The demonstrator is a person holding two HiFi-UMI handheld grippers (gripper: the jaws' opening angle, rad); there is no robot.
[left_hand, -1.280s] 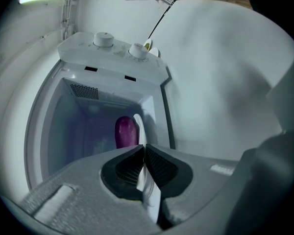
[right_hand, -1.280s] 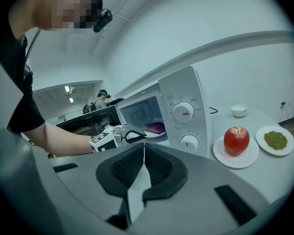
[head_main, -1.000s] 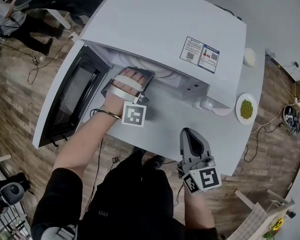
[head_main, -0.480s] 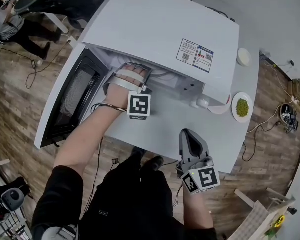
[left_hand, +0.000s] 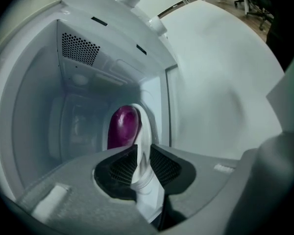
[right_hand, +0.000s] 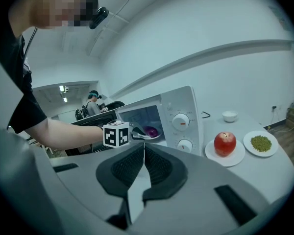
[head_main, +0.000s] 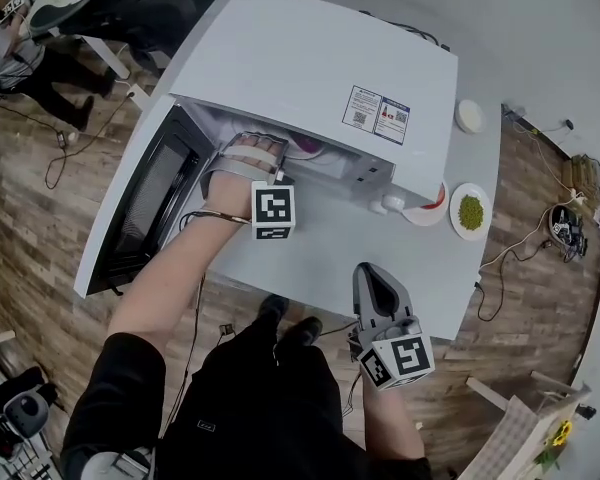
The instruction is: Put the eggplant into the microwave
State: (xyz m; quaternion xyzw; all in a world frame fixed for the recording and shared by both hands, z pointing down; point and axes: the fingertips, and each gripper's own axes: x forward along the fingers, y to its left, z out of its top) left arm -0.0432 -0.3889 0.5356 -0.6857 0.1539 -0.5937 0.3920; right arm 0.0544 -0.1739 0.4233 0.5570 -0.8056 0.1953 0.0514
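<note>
The purple eggplant (left_hand: 123, 126) lies on a white plate (left_hand: 143, 131) inside the open white microwave (head_main: 310, 68). My left gripper (left_hand: 143, 148) reaches into the cavity. Its jaws have just been opening, and the plate's rim stands between them. In the right gripper view, the eggplant (right_hand: 150, 130) and the left gripper (right_hand: 137, 131) show through the microwave's (right_hand: 179, 106) opening. My right gripper (head_main: 368, 273) hovers over the table's front edge, away from the microwave. It is shut and holds nothing.
The microwave door (head_main: 145, 203) hangs open to the left. Right of the microwave sit a red apple (right_hand: 225, 143) on a white plate (right_hand: 213, 155), a dish of green beans (head_main: 469, 211) and a small white bowl (head_main: 469, 115). Another person (head_main: 20, 48) is at the far left.
The left hand has turned a little at the microwave's mouth, so its marker cube faces up more. The right gripper has drifted slightly.
</note>
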